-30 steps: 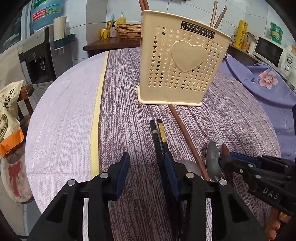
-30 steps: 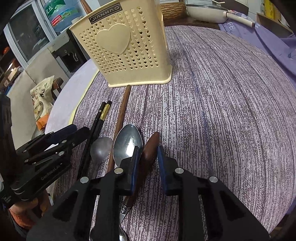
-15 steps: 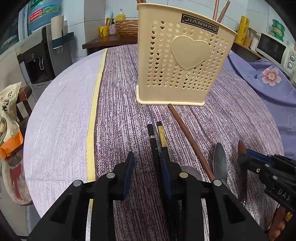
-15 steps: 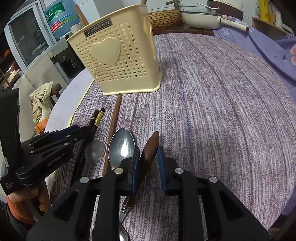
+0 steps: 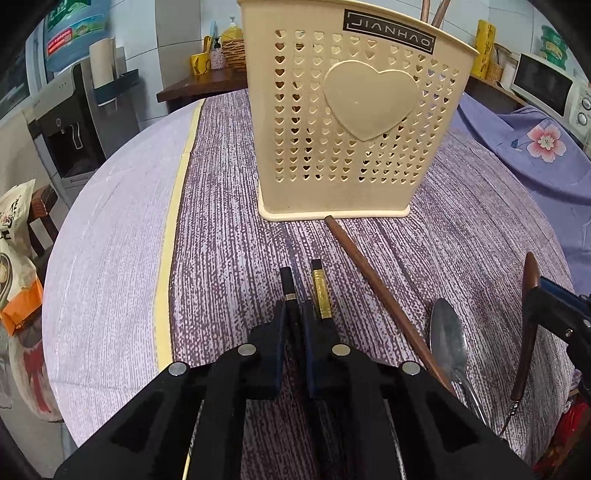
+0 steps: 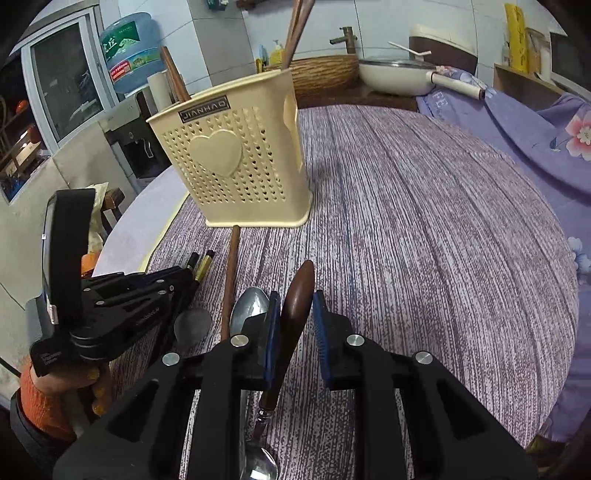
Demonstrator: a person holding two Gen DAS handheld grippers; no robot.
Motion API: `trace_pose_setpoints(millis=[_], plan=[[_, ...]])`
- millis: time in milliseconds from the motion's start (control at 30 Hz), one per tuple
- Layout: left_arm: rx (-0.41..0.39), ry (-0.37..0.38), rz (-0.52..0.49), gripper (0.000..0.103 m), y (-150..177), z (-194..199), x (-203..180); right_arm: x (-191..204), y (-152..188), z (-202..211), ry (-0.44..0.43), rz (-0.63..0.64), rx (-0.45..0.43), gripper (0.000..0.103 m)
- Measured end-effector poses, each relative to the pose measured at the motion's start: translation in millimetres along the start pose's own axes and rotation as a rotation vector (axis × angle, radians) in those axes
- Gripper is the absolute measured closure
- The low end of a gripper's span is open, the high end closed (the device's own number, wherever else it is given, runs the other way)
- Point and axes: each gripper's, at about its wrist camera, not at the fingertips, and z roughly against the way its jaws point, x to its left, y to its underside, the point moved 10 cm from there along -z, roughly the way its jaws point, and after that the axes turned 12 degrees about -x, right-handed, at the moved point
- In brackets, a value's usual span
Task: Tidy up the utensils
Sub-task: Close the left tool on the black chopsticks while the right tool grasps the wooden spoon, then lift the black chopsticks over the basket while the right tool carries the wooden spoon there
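Note:
A cream perforated utensil holder (image 5: 354,125) with a heart stands on the purple cloth; it also shows in the right wrist view (image 6: 240,166). My left gripper (image 5: 295,321) is shut on a black chopstick (image 5: 287,286); its gold-banded twin (image 5: 320,291) lies just right of the jaws. My right gripper (image 6: 295,317) holds a brown wooden-handled utensil (image 6: 295,310), lifted and tilted, with a small gap at the right pad. A long brown chopstick (image 5: 373,280) and a steel spoon (image 5: 448,339) lie on the cloth between the grippers.
The round table (image 6: 443,229) carries a yellow stripe (image 5: 168,258) at left. A blue floral cloth (image 5: 524,147) lies at right. A water dispenser (image 5: 70,122) and snack bag (image 5: 14,251) stand beyond the left edge. Several brown sticks (image 6: 295,26) stand in the holder.
My left gripper closed onto the black chopstick and moved toward the holder. My right gripper lifted the wooden-handled utensil off the cloth and rose.

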Motion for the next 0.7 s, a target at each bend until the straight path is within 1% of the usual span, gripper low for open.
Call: trace_pose_setpoints(millis=[200,333,700], plan=[[-0.012,0.009,0.022,0.095,-2,-1,-3,1,-10,7,-0.021,-0.01,-0.051,0.085],[-0.047,0.021,0.037,0.095,-10,5,-4,2,-20,17,-0.026,0.004,-0.101,0.086],[-0.23,0.081,0.11,0.096,-58,63,3,4,-48,47,-0.057,0.009,-0.229,0.087]])
